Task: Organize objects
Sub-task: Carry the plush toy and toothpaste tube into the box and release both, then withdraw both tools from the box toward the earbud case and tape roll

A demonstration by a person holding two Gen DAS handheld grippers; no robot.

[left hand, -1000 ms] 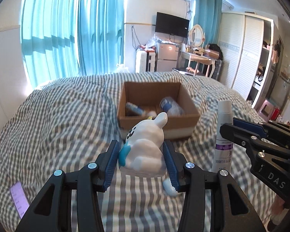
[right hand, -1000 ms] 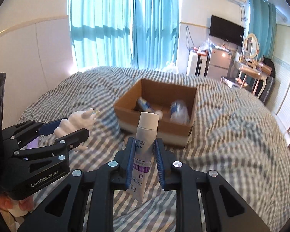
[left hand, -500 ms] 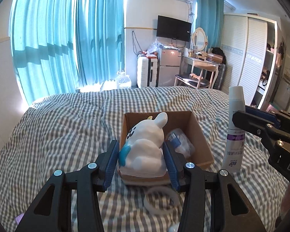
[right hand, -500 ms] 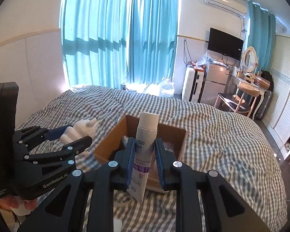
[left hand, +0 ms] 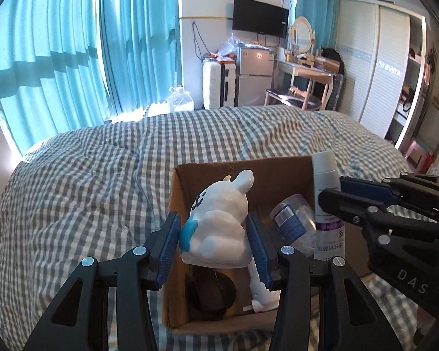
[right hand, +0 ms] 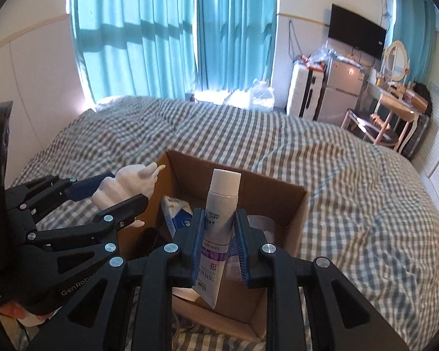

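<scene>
My left gripper point(left hand: 215, 239) is shut on a white rabbit figurine point(left hand: 216, 228) with a blue bow, held over the left part of an open cardboard box point(left hand: 178, 193) on the bed. My right gripper point(right hand: 218, 241) is shut on a white tube point(right hand: 216, 228) with a purple label, held upright over the same box point(right hand: 281, 187). In the left wrist view the tube point(left hand: 326, 204) and the right gripper point(left hand: 330, 196) show at the right. In the right wrist view the rabbit point(right hand: 128, 187) and the left gripper point(right hand: 125, 190) show at the left.
Inside the box lie a clear jar with a blue label point(left hand: 291, 222), a black item point(left hand: 210, 292) and a blue-and-white pack point(right hand: 177, 215). The grey checked bedspread point(left hand: 87, 193) stretches all around. Teal curtains point(left hand: 73, 52), a suitcase, a fridge and a dressing table stand beyond the bed.
Both grippers have travelled forward with their objects, from in front of the box to above it. The box now fills the lower part of both views.
</scene>
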